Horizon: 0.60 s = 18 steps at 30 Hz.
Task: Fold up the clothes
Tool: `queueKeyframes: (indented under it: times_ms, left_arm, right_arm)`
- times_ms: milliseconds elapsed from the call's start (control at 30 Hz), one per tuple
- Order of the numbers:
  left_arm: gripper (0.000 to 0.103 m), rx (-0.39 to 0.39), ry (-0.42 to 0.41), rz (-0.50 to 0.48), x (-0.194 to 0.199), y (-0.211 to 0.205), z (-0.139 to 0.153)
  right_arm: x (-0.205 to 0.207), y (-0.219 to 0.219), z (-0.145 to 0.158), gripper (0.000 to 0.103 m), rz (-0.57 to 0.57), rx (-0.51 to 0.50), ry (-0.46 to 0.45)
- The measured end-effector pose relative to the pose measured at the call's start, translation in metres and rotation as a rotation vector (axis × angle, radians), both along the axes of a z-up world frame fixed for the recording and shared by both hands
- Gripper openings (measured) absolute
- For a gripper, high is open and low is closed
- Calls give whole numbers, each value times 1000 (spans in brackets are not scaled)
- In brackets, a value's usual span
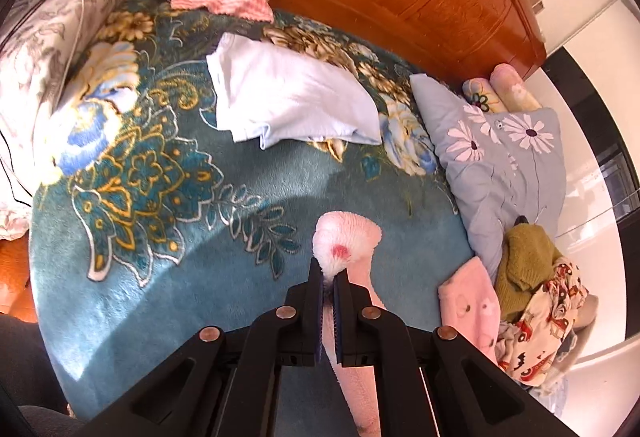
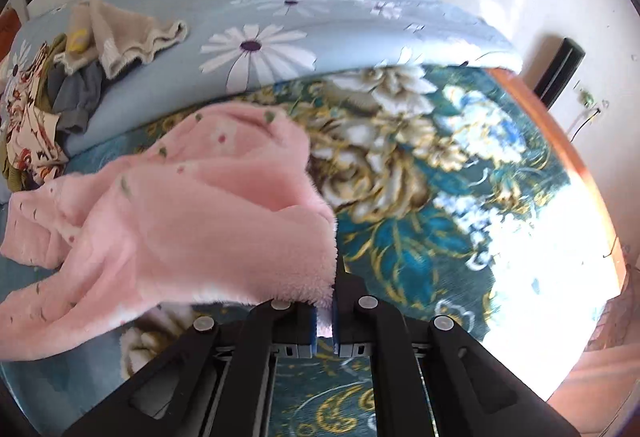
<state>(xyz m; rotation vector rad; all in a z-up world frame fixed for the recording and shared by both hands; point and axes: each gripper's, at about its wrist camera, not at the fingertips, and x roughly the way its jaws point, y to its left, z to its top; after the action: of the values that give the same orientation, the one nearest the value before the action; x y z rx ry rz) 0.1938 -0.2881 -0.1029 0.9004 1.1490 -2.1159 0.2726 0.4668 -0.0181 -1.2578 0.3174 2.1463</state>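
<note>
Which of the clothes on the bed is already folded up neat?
The pale blue top, lying flat in the middle of the teal flowered blanket. The pink fleece hangs from the tongs, and the pile by the pillow is crumpled.

The right tool pinches the edge of a fluffy pink garment, which spreads out to the tool's left. Under it lies a teal flowery blanket. Farther ahead is a blue daisy quilt with a pile of clothes at its left end.
</note>
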Motion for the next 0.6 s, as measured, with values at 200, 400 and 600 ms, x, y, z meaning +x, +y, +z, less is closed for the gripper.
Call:
queueKeyframes:
  times_ms: [200, 400, 600]
  left_arm:
    - [4, 66, -69, 98, 12, -11, -17]
    - [4, 46, -130, 97, 14, -7, -17]
    - [4, 38, -152, 135, 20, -10, -17]
  right_arm:
    - [28, 27, -5, 5, -18, 199, -149]
    - [77, 21, -102, 5, -43, 82, -347]
    - [89, 30, -97, 6, -31, 22, -303]
